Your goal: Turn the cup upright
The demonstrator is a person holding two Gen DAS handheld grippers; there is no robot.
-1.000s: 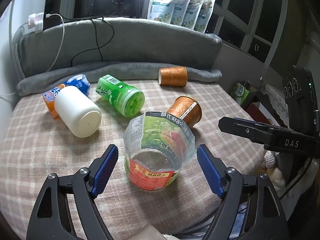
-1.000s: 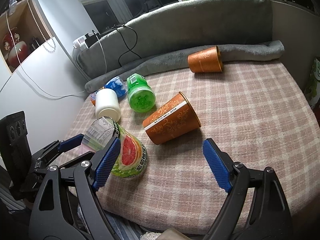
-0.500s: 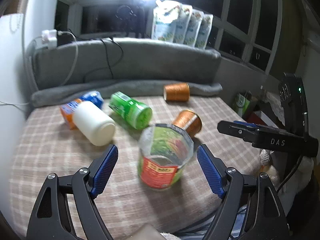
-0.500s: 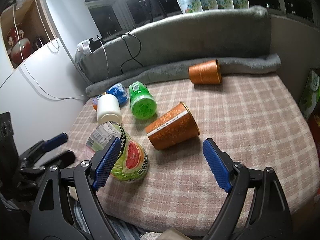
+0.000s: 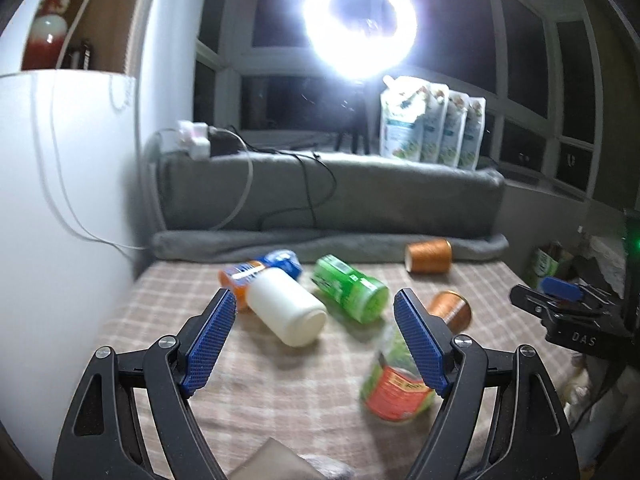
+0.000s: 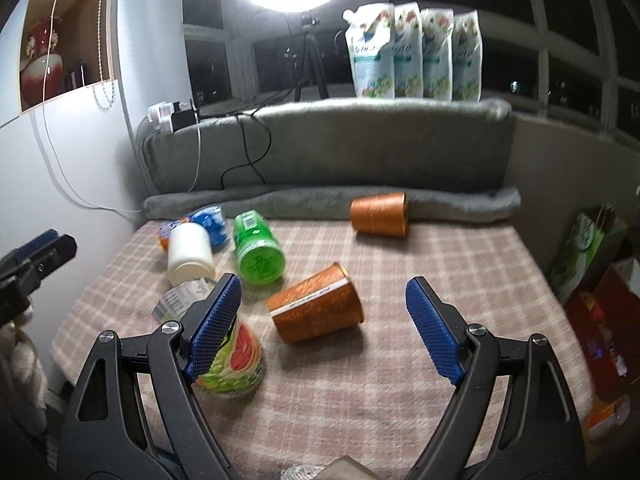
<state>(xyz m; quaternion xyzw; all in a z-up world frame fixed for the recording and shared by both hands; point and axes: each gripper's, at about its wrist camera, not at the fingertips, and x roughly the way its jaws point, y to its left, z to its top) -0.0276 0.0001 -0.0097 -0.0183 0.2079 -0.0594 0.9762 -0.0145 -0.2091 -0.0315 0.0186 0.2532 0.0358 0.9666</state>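
A clear plastic cup with a green and red fruit label [image 5: 394,384] stands upright near the front of the checked cloth; it also shows in the right wrist view [image 6: 232,360], partly behind my right gripper's left finger. My left gripper [image 5: 316,344] is open and empty, raised and back from the cup. My right gripper [image 6: 324,330] is open and empty, above an orange paper cup [image 6: 318,308] lying on its side. That orange cup also shows in the left wrist view [image 5: 450,310]. A second orange cup [image 6: 380,214] lies at the back.
A white bottle [image 5: 286,308], a green bottle [image 5: 350,288] and a blue-orange bottle [image 5: 260,268] lie on their sides at the left. A grey cushion [image 6: 332,148] lines the back. A white wall [image 5: 60,220] stands left. A ring light [image 5: 360,28] glares above.
My left gripper has pulled back, up and left from the upright plastic cup, which now sits lower right in its view. My right gripper has also drawn back and risen a little.
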